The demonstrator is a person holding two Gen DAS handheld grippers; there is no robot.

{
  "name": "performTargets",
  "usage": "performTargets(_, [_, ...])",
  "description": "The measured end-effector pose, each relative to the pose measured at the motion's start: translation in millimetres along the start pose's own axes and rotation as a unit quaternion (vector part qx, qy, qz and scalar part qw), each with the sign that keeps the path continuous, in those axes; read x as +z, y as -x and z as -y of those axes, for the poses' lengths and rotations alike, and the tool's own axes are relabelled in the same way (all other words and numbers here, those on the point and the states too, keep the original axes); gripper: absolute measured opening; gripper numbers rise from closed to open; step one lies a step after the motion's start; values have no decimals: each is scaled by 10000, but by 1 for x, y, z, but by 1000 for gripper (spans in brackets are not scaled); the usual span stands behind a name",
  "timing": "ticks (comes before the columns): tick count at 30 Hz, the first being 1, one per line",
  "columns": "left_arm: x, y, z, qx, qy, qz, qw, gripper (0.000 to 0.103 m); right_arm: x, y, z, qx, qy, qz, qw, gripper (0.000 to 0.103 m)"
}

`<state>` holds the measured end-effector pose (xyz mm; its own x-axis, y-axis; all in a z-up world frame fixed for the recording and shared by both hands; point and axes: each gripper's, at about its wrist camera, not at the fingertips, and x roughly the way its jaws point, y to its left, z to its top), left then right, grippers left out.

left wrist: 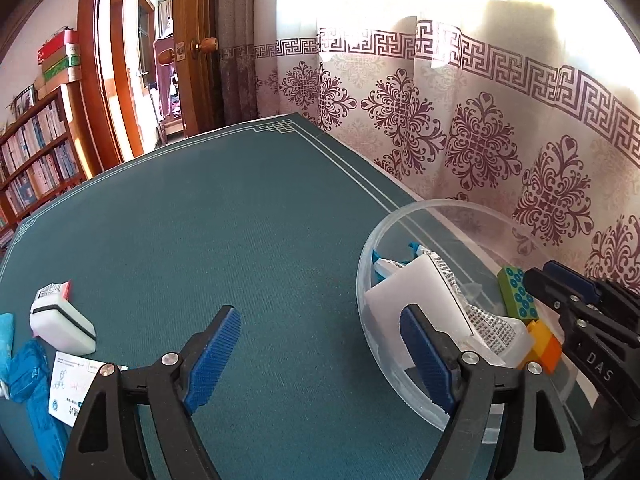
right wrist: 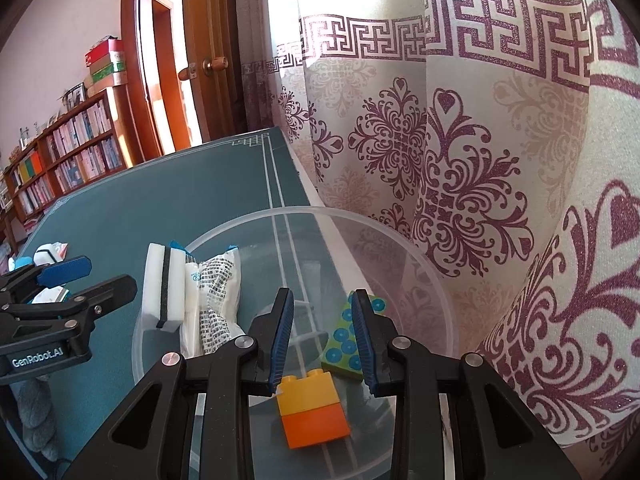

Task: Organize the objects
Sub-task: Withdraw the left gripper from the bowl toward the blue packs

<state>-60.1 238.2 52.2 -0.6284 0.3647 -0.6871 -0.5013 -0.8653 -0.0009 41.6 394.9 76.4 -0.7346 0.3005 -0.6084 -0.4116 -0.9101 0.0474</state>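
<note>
A clear plastic bowl (left wrist: 376, 240) (right wrist: 400, 240) stands at the table's right edge by the curtain. In it lie a white sponge with a dark stripe (right wrist: 162, 288) (left wrist: 408, 288), a printed white packet (right wrist: 214, 300) (left wrist: 488, 324), a green block with blue studs (right wrist: 344, 340) (left wrist: 518, 294) and a yellow-orange block (right wrist: 310, 412) (left wrist: 544, 346). My right gripper (right wrist: 323, 338) is open and empty above the bowl, over the blocks. My left gripper (left wrist: 320, 356) is open and empty; its right finger overlaps the bowl's near rim. Another white sponge (left wrist: 60, 320) lies at the left.
Blue wrapped packets (left wrist: 32, 376) and a white card (left wrist: 74, 386) lie at the left front of the green table mat (left wrist: 240, 220). A patterned curtain (right wrist: 480, 160) hangs close behind the bowl. A bookshelf (left wrist: 36, 152) and a wooden door (left wrist: 196, 40) stand beyond the table.
</note>
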Motion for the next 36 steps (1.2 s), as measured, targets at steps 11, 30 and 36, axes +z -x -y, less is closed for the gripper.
performTargets(11, [0, -12, 2, 5, -54, -134, 9999, 85, 0, -2, 1, 15, -40, 22, 10000, 32])
performTargets(30, [-18, 34, -11, 209, -138, 297, 9992, 101, -5, 15, -17, 129, 121, 207, 9996, 34])
performTargets(36, [-24, 45, -33, 389, 69, 303, 9988, 101, -10, 23, -34, 265, 321, 268, 9988, 42])
